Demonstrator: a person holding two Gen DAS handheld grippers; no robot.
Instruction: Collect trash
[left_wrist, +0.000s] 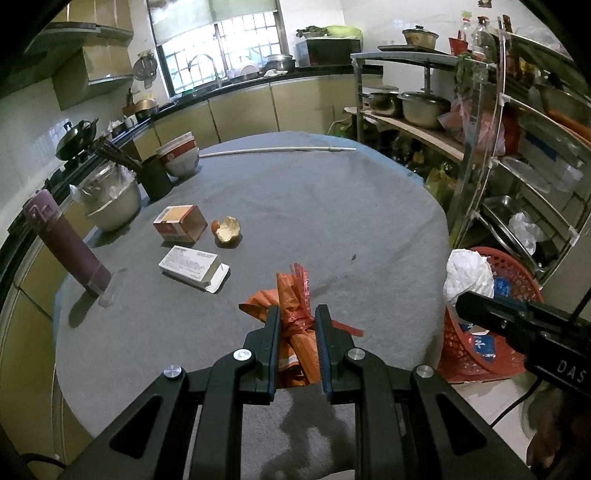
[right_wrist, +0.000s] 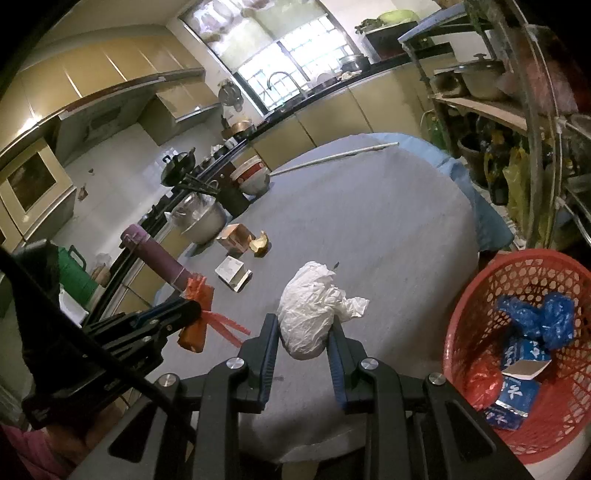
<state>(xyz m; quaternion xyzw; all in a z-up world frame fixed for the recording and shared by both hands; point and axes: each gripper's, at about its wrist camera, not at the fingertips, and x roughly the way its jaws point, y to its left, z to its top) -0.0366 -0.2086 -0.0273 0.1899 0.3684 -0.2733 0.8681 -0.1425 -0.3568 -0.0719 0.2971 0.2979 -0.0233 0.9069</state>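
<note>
The left gripper (left_wrist: 297, 317) clamps an orange wrapper (left_wrist: 295, 295) above the surface (left_wrist: 332, 206); the right gripper (right_wrist: 303, 328) grips a crumpled white bag (right_wrist: 314, 306) near the red basket (right_wrist: 517, 266).

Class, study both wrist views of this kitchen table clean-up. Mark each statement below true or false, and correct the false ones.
1. The left gripper holds an orange wrapper. True.
2. The right gripper is empty. False: it grips a crumpled white bag.
3. The red basket is empty. False: blue packets lie inside.
4. Two small boxes remain on the grey table. True.
</note>
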